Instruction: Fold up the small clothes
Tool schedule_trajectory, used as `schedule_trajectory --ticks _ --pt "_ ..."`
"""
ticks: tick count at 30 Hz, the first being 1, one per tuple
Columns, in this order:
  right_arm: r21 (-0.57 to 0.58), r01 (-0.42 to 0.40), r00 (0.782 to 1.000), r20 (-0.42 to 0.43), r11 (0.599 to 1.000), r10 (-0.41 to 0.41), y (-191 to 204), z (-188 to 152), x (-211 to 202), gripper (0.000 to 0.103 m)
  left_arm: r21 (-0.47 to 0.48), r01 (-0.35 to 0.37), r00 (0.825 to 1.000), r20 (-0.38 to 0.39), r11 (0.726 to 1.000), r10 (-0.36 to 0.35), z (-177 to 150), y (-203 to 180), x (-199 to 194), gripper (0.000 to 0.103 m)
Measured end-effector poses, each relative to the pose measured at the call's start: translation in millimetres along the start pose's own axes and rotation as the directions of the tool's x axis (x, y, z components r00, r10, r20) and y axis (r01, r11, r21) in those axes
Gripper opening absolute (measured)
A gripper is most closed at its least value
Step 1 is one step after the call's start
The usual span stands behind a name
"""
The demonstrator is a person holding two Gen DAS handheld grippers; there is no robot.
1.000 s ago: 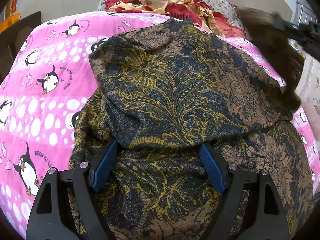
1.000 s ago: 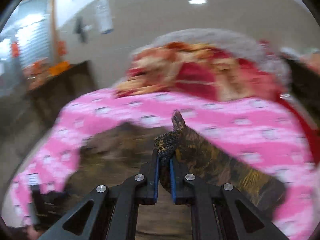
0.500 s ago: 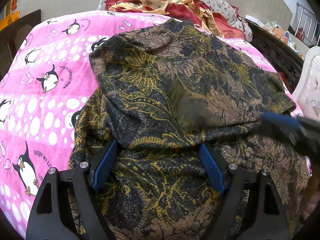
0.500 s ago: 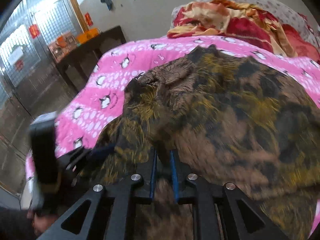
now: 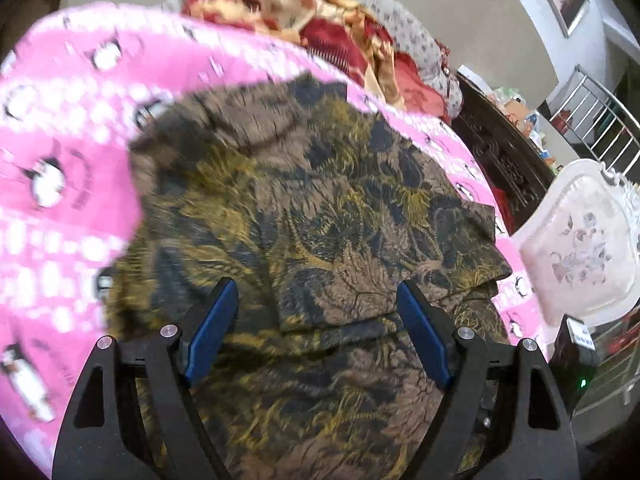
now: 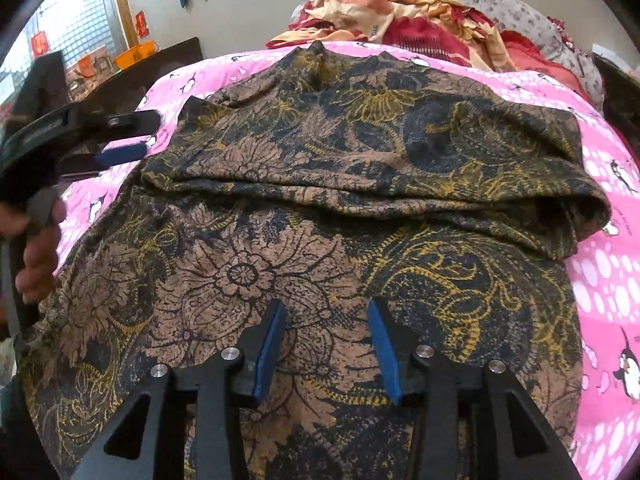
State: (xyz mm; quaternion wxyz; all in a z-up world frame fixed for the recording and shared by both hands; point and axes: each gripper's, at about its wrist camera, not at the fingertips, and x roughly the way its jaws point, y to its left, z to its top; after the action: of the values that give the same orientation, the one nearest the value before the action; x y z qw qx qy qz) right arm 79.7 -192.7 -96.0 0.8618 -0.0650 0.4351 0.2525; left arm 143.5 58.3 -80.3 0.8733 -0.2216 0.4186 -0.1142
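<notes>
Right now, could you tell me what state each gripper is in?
Left gripper: open, holding nothing.
Right gripper: open, jaws just opened, above the patterned garment, gripping nothing.

Both grippers share one build. The right gripper [image 6: 326,312] and the left gripper [image 5: 316,294] each have matte black arms with triangular cut-outs, round silver screws at the joints and flat blue pads [image 6: 270,350] lining the fingers. A bare hand [image 6: 34,256] grips the left handle.
</notes>
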Motion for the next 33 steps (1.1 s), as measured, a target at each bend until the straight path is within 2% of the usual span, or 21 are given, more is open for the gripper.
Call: schedule_trajectory --ticks 2,4,8,10,11,13,15,17,18,21,23,26,28,30,33 --pt "0.016 -0.021 1.000 0.005 1.000 0.021 -5 0 -1 0.042 -0.036 0.050 0.997 -0.051 0.998 -0.052 4 4 16 0.082" --pt "0.026 -0.035 0.999 0.010 0.999 0.035 -7 0 -2 0.042 -0.119 0.124 0.984 -0.113 0.985 -0.137 6 14 33 0.082" --pt "0.020 -0.028 1.000 0.009 0.999 0.028 -1 1 -1 0.042 -0.238 0.208 0.969 -0.082 0.949 -0.233 13 27 33 0.081" --pt "0.022 -0.032 0.999 0.008 0.999 0.032 -2 1 0 0.042 -0.237 0.247 0.960 -0.070 0.940 -0.270 17 21 30 0.064" --pt "0.026 -0.039 0.999 0.009 0.999 0.038 -3 1 0 0.042 -0.228 0.252 0.959 -0.069 0.940 -0.274 19 18 29 0.062" --pt "0.036 -0.053 0.999 0.009 0.998 0.052 -5 1 0 0.042 -0.192 0.232 0.967 -0.065 0.953 -0.248 21 10 28 0.060" --pt "0.045 -0.066 0.998 0.011 0.997 0.066 -7 2 0 0.042 -0.180 0.139 0.986 -0.068 0.974 -0.154 23 13 34 0.060" --pt "0.053 -0.076 0.997 0.011 0.996 0.076 -9 3 0 0.042 -0.198 0.121 0.989 -0.055 0.973 -0.134 22 22 36 0.058" --pt "0.055 -0.078 0.997 0.011 0.995 0.077 -9 3 0 0.042 -0.209 0.121 0.990 -0.046 0.970 -0.133 21 24 38 0.051" --pt "0.051 -0.073 0.997 0.010 0.996 0.072 -7 4 0 0.042 -0.209 0.070 0.993 -0.077 0.975 -0.088 18 23 41 0.003" --pt "0.052 -0.074 0.997 0.010 0.996 0.074 -7 4 0 0.042 -0.183 0.073 0.994 -0.063 0.980 -0.086 17 22 31 0.002" --pt "0.051 -0.072 0.997 0.010 0.996 0.071 -7 4 0 0.042 -0.116 0.122 0.992 -0.013 0.986 -0.124 22 13 -1 0.003" --pt "0.045 -0.065 0.998 0.008 0.997 0.065 -6 4 0 0.042 -0.067 0.111 0.993 0.039 0.992 -0.108 31 11 -30 0.003" --pt "0.043 -0.063 0.998 0.008 0.997 0.062 -5 3 0 0.042 -0.025 0.061 0.996 0.064 0.998 -0.059 40 20 -52 0.003" --pt "0.049 -0.070 0.998 0.010 0.996 0.070 -6 3 0 0.042 -0.011 -0.030 0.999 0.017 0.999 0.031 50 38 -48 0.002"
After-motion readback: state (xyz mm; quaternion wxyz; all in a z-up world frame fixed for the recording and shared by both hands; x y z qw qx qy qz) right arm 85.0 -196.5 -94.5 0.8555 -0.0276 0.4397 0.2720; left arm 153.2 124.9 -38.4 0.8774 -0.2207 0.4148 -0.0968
